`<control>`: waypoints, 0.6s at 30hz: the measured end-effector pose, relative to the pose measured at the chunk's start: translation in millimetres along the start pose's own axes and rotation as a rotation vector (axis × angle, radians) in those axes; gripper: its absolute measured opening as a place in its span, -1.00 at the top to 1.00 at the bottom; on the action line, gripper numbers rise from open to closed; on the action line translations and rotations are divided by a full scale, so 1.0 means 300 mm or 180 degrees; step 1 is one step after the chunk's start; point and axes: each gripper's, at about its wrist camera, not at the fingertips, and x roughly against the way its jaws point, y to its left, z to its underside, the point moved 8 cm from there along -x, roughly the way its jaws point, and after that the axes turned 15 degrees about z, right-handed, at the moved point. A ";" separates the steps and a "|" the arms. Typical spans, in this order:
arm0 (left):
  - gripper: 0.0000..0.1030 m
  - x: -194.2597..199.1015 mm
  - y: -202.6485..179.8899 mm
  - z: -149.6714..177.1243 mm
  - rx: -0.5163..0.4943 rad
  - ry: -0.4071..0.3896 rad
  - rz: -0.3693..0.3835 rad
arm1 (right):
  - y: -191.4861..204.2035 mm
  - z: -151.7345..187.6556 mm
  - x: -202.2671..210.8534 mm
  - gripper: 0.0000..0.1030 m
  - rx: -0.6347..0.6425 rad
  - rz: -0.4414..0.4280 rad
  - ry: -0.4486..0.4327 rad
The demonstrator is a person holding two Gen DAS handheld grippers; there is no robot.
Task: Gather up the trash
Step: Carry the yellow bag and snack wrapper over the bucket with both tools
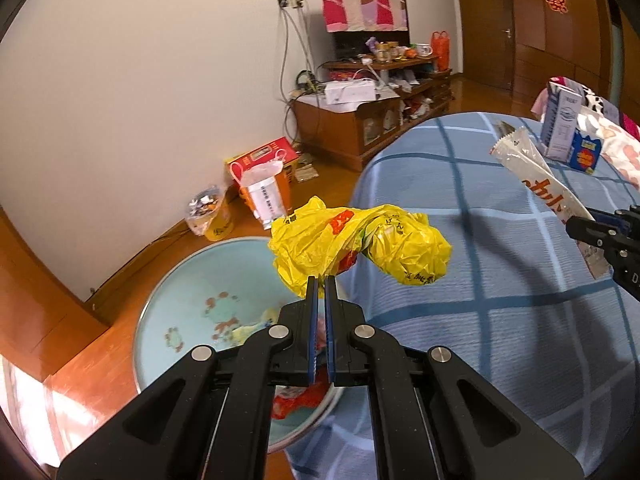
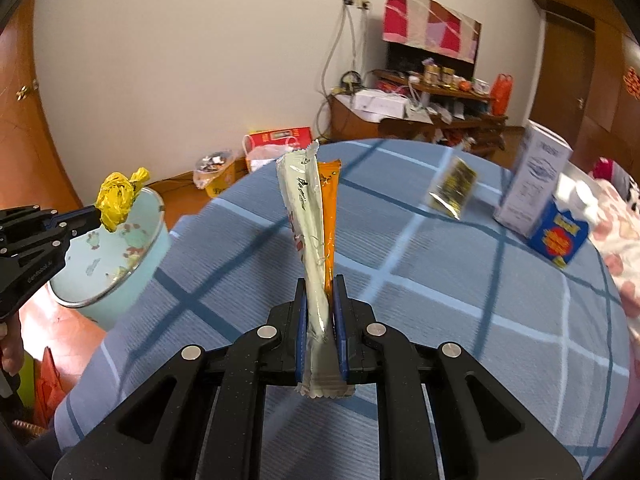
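Jaws of the left gripper (image 1: 321, 280) pinch a crumpled yellow plastic bag (image 1: 360, 246), which hangs above the rim of a pale blue bin (image 1: 172, 304) standing on the wooden floor (image 1: 120, 292) beside the bed. Inside the bin lie a few scraps. Jaws of the right gripper (image 2: 320, 284) clamp two long wrappers together, a white wrapper (image 2: 306, 216) and an orange wrapper (image 2: 330, 200), upright over the blue checked bedspread (image 2: 440, 288). Farther back on the bedspread lie a gold sachet (image 2: 452, 188) and a white carton (image 2: 532, 184) touching a blue box (image 2: 560, 238).
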 end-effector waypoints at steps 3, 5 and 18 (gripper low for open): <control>0.94 0.010 0.041 0.008 0.0030 0.0005 -0.0053 | 0.045 -0.019 0.000 0.75 0.0053 -0.0043 -0.0027; 0.95 0.018 0.069 0.013 0.0057 0.0005 -0.0088 | 0.074 -0.030 -0.002 0.75 0.0091 -0.0068 -0.0043; 0.95 0.065 0.208 0.051 0.0170 0.0021 -0.0304 | 0.244 -0.090 -0.012 0.75 0.0329 -0.0213 -0.0127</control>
